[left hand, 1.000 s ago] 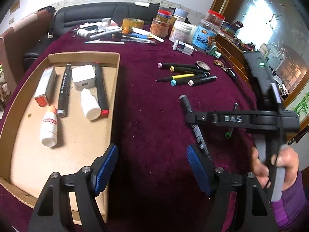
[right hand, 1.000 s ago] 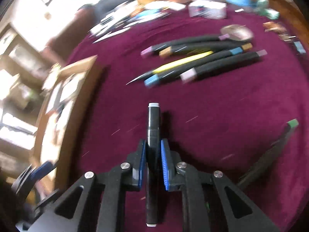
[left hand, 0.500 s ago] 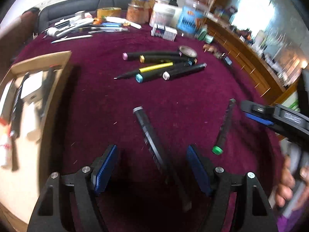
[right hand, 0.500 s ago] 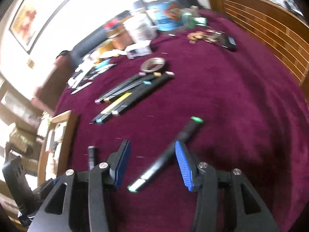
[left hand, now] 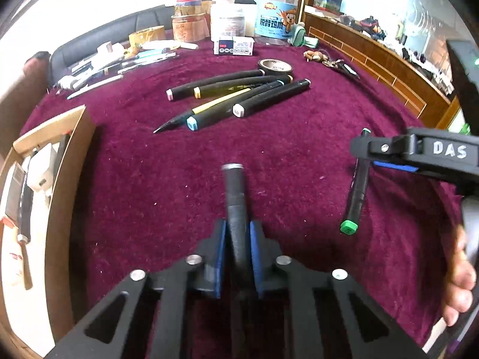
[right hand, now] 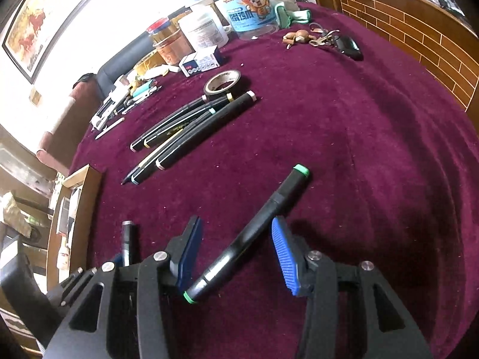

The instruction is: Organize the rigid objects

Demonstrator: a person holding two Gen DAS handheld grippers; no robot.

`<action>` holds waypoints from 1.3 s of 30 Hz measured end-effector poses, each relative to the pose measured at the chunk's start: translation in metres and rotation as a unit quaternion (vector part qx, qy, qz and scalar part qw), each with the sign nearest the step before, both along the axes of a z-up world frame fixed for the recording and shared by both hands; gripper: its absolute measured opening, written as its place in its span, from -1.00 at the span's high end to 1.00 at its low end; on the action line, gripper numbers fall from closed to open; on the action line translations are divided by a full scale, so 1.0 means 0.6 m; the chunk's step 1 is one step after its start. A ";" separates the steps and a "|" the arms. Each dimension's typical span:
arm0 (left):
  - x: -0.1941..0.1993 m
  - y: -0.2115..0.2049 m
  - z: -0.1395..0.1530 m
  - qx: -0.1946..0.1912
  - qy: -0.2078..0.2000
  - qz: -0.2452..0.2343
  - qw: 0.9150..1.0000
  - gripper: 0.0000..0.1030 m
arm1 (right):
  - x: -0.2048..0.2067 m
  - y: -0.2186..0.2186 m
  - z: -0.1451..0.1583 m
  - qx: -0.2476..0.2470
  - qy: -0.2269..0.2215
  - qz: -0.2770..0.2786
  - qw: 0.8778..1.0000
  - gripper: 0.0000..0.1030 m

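Left claw [left hand: 236,245] tips steeply down and its blue pads have just closed, clamped on the black marker with the silver-grey cap [left hand: 236,209], which points away over the maroon velvet tabletop [left hand: 299,149]. Right claw [right hand: 236,254] also angles down, jaws apart, straddling the black marker with green end caps [right hand: 251,230] lying on the cloth, pads not pressing it. Cardboard tray [left hand: 71,161] sits left, a row of black markers [left hand: 239,95] beyond, jars along the far edge
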State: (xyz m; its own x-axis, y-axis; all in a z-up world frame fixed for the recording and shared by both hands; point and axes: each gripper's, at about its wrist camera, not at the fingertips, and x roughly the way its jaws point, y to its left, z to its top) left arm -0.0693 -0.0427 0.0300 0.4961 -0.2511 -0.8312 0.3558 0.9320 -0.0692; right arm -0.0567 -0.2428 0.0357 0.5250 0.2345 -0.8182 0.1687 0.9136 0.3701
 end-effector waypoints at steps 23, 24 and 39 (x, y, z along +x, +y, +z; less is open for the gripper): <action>-0.060 0.102 0.070 -0.049 -0.059 0.036 0.996 0.72 | 0.000 0.074 -0.018 -0.152 -0.021 0.021 0.988 0.73; -0.061 0.109 0.069 -0.050 -0.059 0.041 0.996 0.72 | -0.003 0.071 -0.015 -0.139 -0.023 0.026 0.990 0.73; -0.088 0.173 0.094 -0.073 -0.078 0.075 0.991 0.71 | -0.046 0.140 0.071 -0.060 -0.069 0.086 0.992 0.72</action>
